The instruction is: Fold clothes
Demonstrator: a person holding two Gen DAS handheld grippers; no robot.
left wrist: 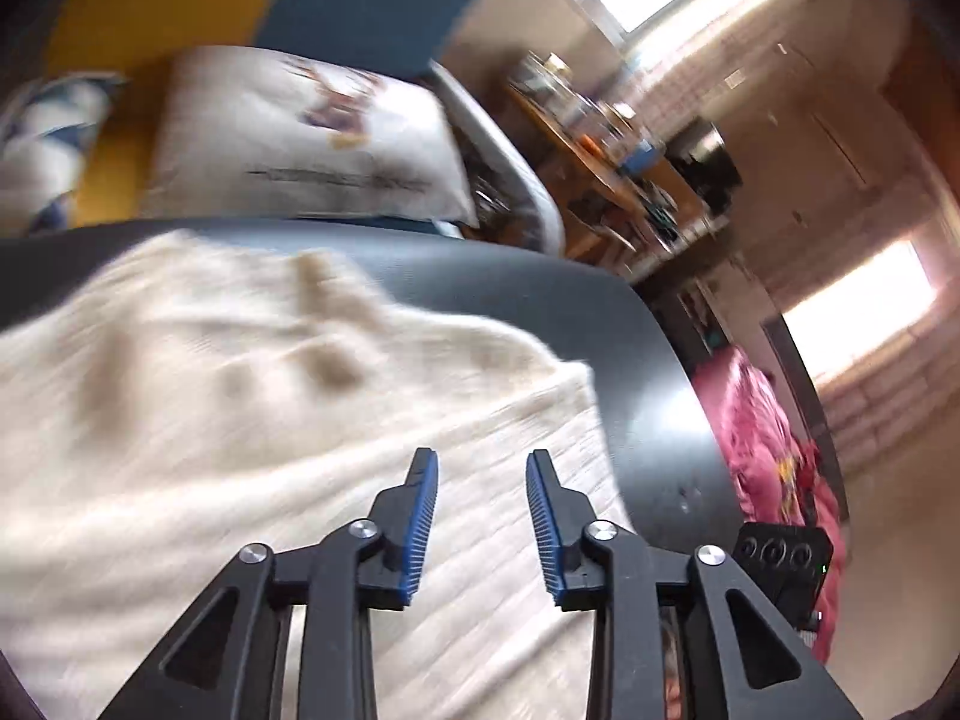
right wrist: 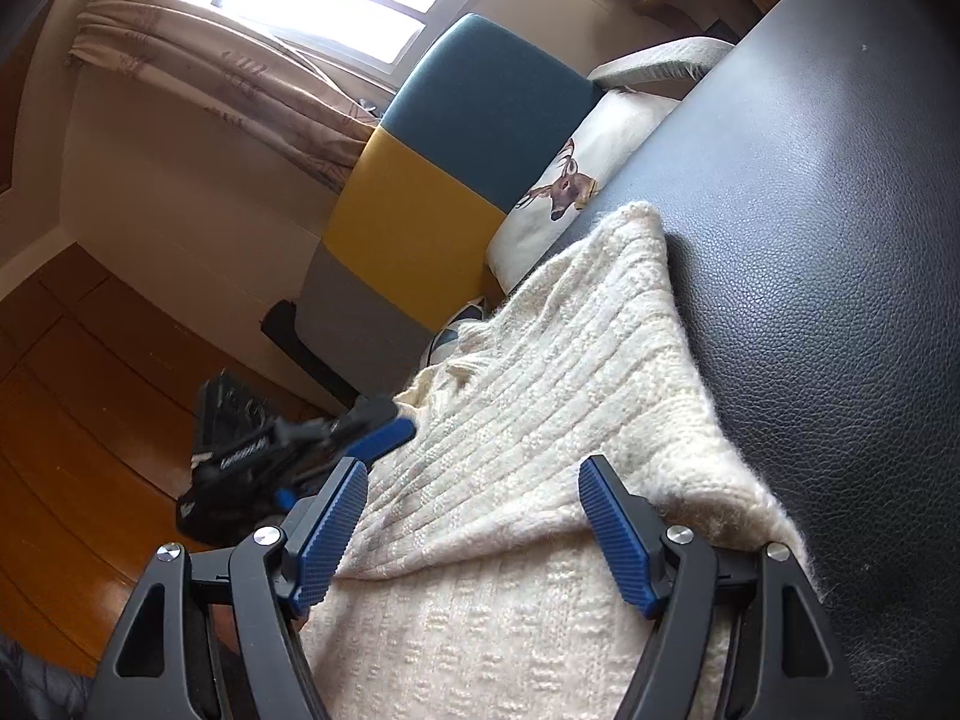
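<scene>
A cream knitted sweater (left wrist: 252, 396) lies spread on a black leather surface (left wrist: 540, 294), blurred by motion in the left wrist view. My left gripper (left wrist: 482, 457) hovers over the sweater's right part, open, with nothing between its blue pads. In the right wrist view the same sweater (right wrist: 540, 408) shows a folded layer across the bottom. My right gripper (right wrist: 474, 468) stands wide open above that fold, empty. The left gripper (right wrist: 360, 426) appears there at the sweater's left edge, blurred.
A white cushion with a deer print (right wrist: 564, 180) leans on a blue, yellow and grey chair (right wrist: 444, 180) behind the black surface (right wrist: 810, 240). A pink garment (left wrist: 762, 438) lies to the right below. A cluttered wooden table (left wrist: 606, 162) stands farther back. Wooden floor (right wrist: 72, 420) lies left.
</scene>
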